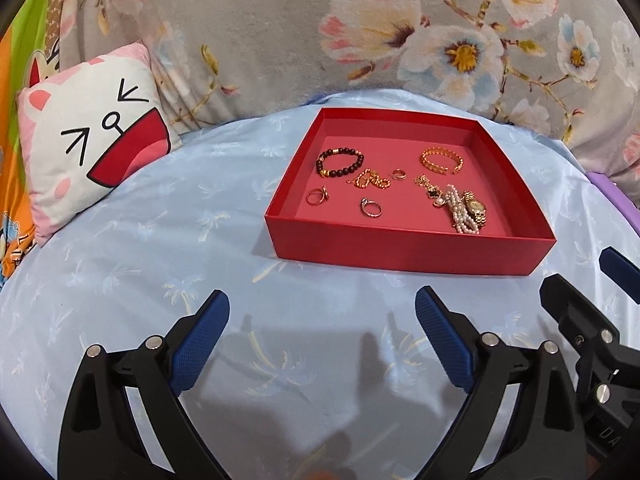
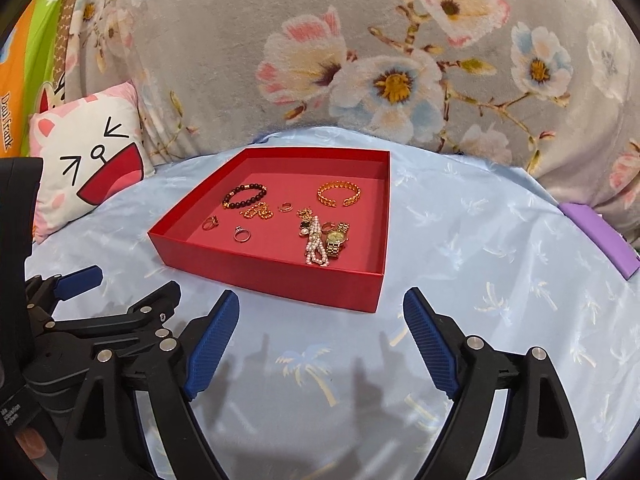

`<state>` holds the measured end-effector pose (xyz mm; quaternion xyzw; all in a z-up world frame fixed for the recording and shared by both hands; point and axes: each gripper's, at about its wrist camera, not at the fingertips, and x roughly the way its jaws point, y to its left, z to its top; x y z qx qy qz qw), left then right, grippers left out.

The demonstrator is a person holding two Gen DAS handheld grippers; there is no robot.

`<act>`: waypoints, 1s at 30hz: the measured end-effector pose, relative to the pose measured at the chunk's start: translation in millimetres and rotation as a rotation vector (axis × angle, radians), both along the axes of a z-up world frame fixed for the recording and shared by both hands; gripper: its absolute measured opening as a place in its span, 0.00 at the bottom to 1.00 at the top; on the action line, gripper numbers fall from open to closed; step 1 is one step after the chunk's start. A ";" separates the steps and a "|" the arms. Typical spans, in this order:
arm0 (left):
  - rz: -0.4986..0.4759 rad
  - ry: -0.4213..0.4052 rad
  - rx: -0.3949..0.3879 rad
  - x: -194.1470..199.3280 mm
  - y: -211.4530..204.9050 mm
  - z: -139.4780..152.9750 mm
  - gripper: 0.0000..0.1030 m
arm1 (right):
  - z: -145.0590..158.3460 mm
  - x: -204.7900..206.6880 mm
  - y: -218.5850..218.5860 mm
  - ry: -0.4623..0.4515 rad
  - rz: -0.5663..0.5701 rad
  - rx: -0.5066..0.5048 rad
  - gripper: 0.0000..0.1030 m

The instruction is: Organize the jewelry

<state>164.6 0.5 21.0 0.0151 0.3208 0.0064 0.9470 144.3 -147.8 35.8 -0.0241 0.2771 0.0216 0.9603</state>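
Red tray (image 1: 404,254), open-topped and shallow, sits on a pale blue bedsheet (image 1: 160,280) printed with palm trees. All jewelry seen lies inside it.

Count in tray:
- one dark beaded bracelet (image 1: 339,162) with gold spacers, far left part
- one gold open cuff bracelet (image 1: 441,160), far right part
- one gold chain (image 1: 370,180), bunched, near the middle
- three rings lying apart: one (image 1: 317,196) near the left wall, one (image 1: 370,208) toward the front, one small (image 1: 399,175) beside the chain
- one gold wristwatch (image 1: 476,207), right front
- one pearl strand piece (image 1: 460,210), touching the watch
- one gold and black piece (image 1: 428,189), tangled with the pearls; a fourth ring may sit in this heap in the right view, cannot tell.

Left hand-held gripper (image 1: 322,320): jaws wide apart, nothing between them, above the sheet short of the tray's front wall. Right hand-held gripper (image 2: 322,322): jaws also wide apart, empty, near the tray's front right corner. The two sit side by side, each visible at the edge of the other's view.

Around: one cartoon cat cushion (image 1: 92,152) to the left, a grey floral blanket (image 1: 280,40) behind, one purple box (image 2: 600,236) at the right edge of the sheet.
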 end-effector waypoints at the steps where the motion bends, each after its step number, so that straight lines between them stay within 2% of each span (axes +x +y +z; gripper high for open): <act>1: 0.004 0.005 -0.005 1.0 1.3 -0.3 0.89 | -0.7 1.5 0.7 0.007 0.001 -0.003 0.82; 18: 0.026 0.019 0.024 2.6 -1.9 -3.1 0.89 | -1.1 3.4 -1.5 0.015 -0.019 0.001 0.83; 30: 0.045 -0.003 0.052 -0.9 -3.3 -1.1 0.89 | -2.1 1.0 -2.4 0.005 -0.029 -0.007 0.83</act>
